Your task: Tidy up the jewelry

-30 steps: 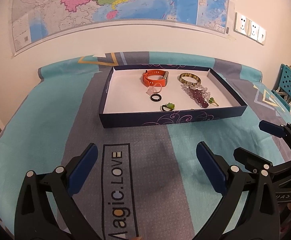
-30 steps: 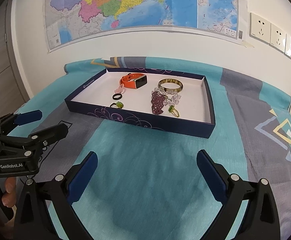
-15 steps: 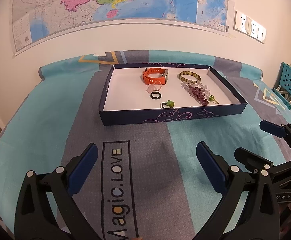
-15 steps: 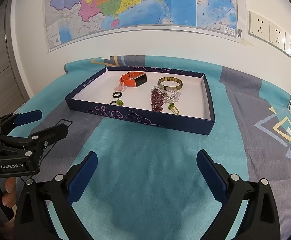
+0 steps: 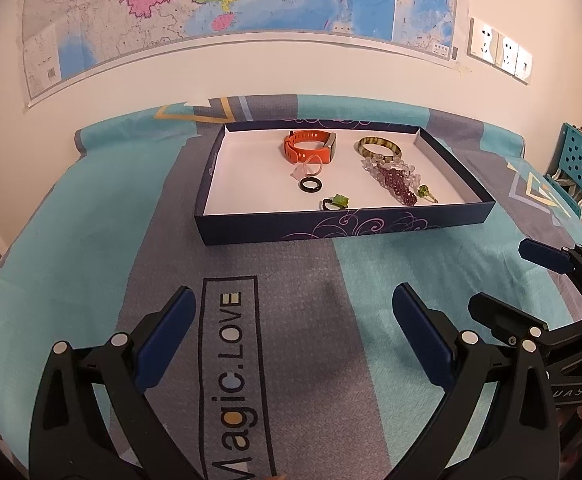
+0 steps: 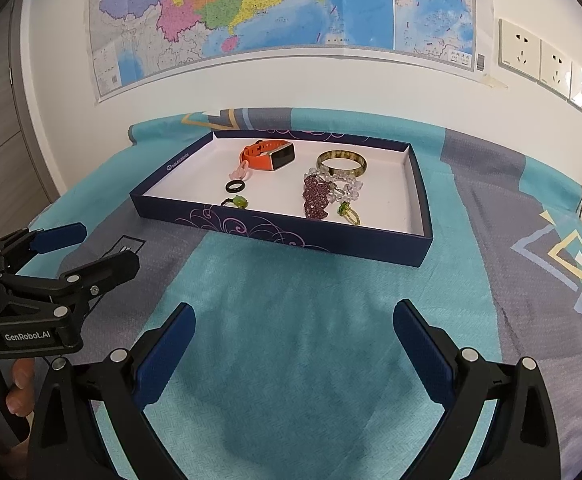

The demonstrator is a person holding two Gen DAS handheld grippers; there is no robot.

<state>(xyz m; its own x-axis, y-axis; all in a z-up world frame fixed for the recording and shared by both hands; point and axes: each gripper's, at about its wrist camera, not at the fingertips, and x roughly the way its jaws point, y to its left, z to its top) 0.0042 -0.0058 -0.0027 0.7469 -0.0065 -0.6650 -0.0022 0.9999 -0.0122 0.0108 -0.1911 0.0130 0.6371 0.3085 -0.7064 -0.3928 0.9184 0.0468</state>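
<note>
- Jewelry all lies inside the tray [image 5: 343,230], which sits on the cloth [image 5: 91,208] at the far middle of the surface: watch [image 5: 309,148] and bangle [image 5: 379,146] at the far side, black ring [image 5: 311,185] and green ring [image 5: 337,201] near the front wall, bead bracelets [image 5: 395,178] bunched right of centre.
- Your left gripper [image 5: 291,344] is spread wide, holds nothing, and hovers over the cloth well short of the tray.
- Your right gripper [image 6: 291,354] is likewise spread and empty, also well short of the tray's near wall.
- Snag risk: the purple and clear beads lie tangled together, with a small green ring [image 6: 347,212] touching them. Pinch one strand carelessly and the rest will likely drag along or spill over the wall.
- Slip risk: the black ring lies flat on the white floor. Come in too steep and your fingers may skid off it or flick it away.
- Knock risk: a pale pink ring [image 5: 309,168] lies against the watch strap and is hard to see; closing on the watch could pinch or push it.
- Tray risk: catch the near wall on your way in and the whole tray could slide on the cloth.
</note>
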